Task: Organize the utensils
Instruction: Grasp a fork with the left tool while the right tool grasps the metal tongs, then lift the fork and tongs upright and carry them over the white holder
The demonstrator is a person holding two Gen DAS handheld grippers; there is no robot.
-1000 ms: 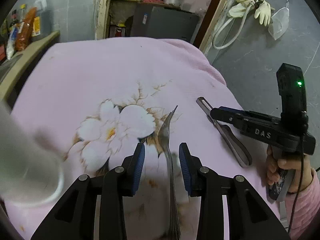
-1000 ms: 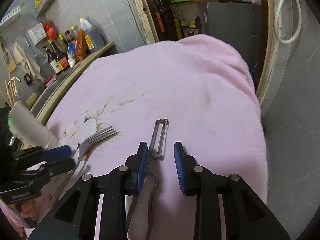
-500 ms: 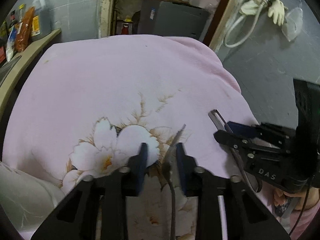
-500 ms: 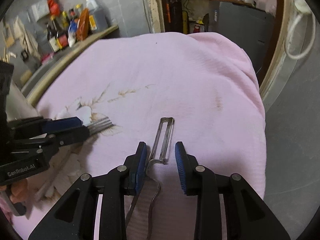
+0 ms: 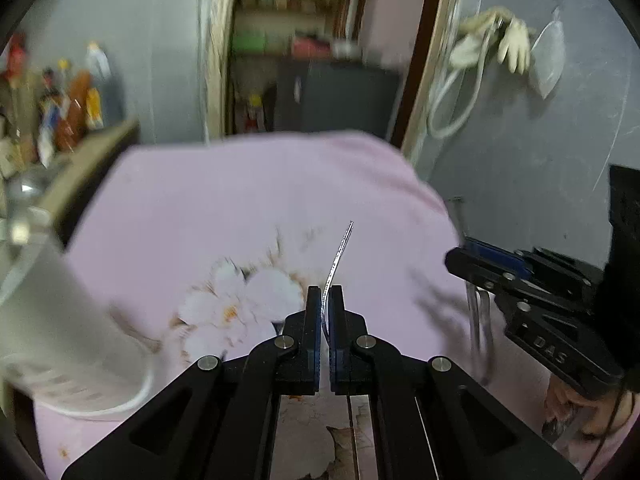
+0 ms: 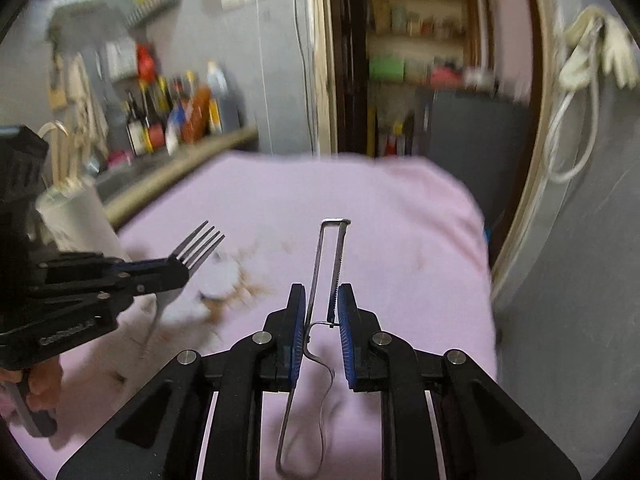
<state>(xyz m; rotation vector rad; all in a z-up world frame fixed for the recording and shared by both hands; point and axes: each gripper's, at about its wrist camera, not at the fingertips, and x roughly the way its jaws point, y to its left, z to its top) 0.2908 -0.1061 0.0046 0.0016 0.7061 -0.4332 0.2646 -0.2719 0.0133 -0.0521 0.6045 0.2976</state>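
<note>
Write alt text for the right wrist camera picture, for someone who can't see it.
The right claw grips a metal peeler by its head, raised over a pink floral cloth. At left, the left claw is shut on a fork, lifted beside a white utensil holder. Behind are a blurred shelf of bottles and a doorway.

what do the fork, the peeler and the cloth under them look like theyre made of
Fork: bare metal, probably stainless steel, with a bright silvery sheen on its tines.
Peeler: thin grey metal frame and wire handle, duller in finish.
Cloth: soft pink fabric with a printed flower and a matte, slightly fuzzy look; the fibre can't be told.
</note>
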